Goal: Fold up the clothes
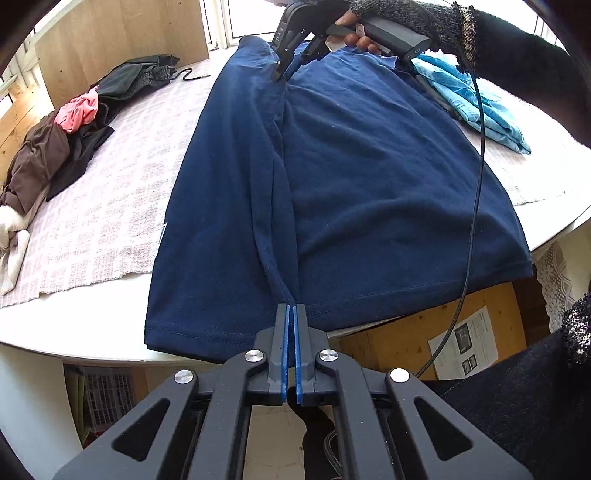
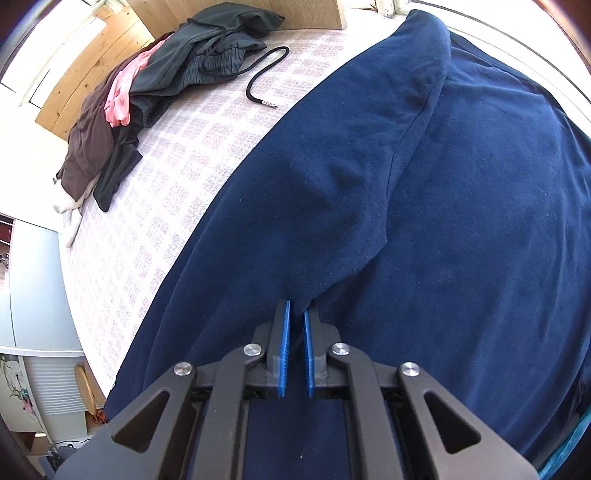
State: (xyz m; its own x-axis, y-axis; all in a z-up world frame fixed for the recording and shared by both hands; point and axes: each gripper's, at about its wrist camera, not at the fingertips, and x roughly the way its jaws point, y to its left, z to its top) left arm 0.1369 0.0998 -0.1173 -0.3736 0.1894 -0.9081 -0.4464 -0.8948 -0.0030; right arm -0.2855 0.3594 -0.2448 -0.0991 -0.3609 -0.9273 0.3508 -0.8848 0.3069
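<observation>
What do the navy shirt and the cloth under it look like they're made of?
Navy shirt: likely cotton jersey, matte and soft, creasing in gentle folds, stitched hem. Table cloth: seemingly a woven textile, pale checked weave with a nubby, towel-like surface.

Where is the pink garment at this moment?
The pink garment lies in the clothes pile at the far left in both views, between a brown garment and a dark grey hoodie.

Bright daylight from a window (image 1: pixel 236 18) blows out to white glare; both views stay sharp, with fisheye bending and dark corners.
</observation>
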